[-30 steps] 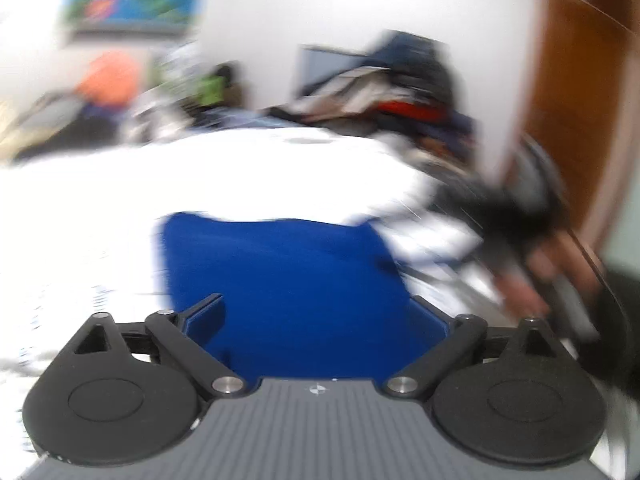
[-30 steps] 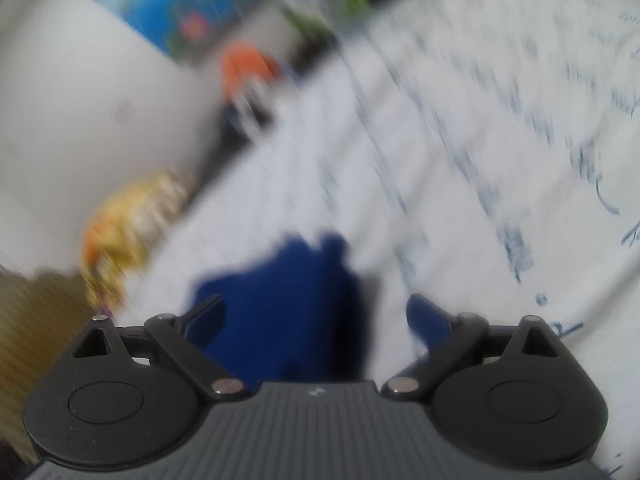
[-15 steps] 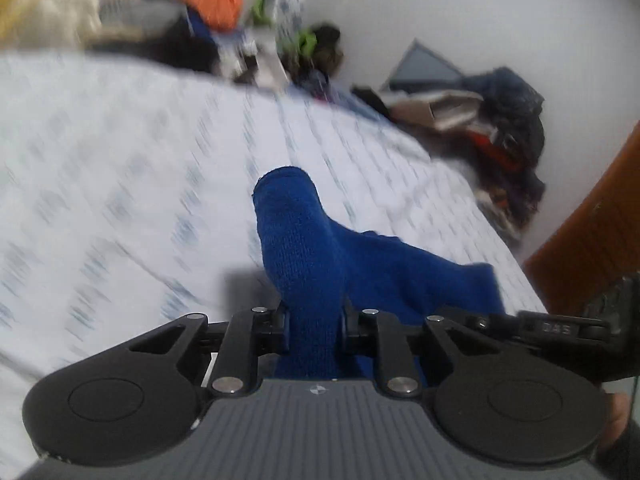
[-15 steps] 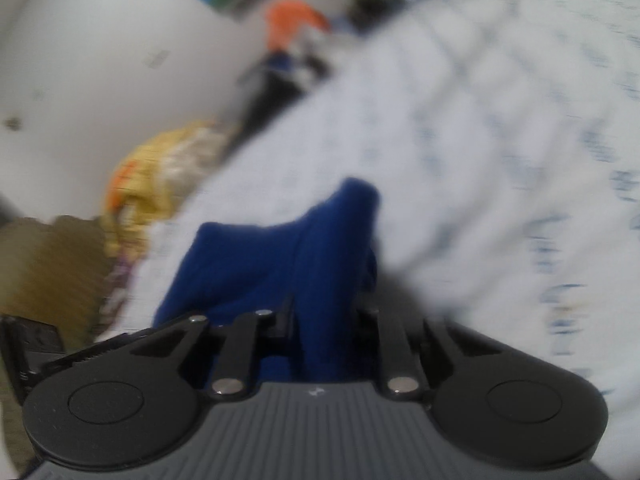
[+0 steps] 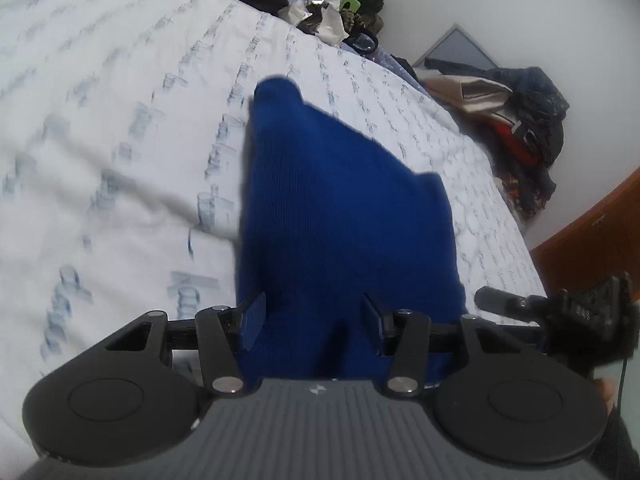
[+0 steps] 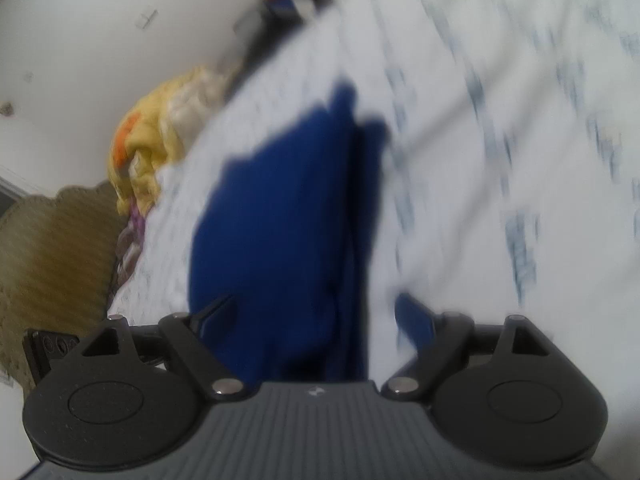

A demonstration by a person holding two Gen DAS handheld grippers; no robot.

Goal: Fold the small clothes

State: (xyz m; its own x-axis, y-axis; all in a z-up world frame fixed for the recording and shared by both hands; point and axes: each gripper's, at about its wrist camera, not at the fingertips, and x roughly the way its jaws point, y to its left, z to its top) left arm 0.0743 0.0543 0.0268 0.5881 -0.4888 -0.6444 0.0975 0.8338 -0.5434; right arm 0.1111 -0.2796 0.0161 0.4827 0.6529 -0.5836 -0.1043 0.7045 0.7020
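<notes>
1. We see a blue cloth [image 5: 344, 216] lying on the white printed bedsheet [image 5: 120, 140], stretching away from both claws.
2. Our left claw [image 5: 314, 326] has its jaws opening; the near end of the cloth sits between the two pads, and gaps show on both sides, so nothing is clamped.
3. Our right claw [image 6: 316, 320] is also opening, its jaws spread wide. The cloth [image 6: 280, 220] runs between them, nearer the left finger, and the pads do not press it.
4. The right claw's view is blurred, so we cannot make out the cloth's folds there.
5. The other gripper [image 5: 560, 312] shows at the right edge of the left view, just beside the cloth.
</notes>
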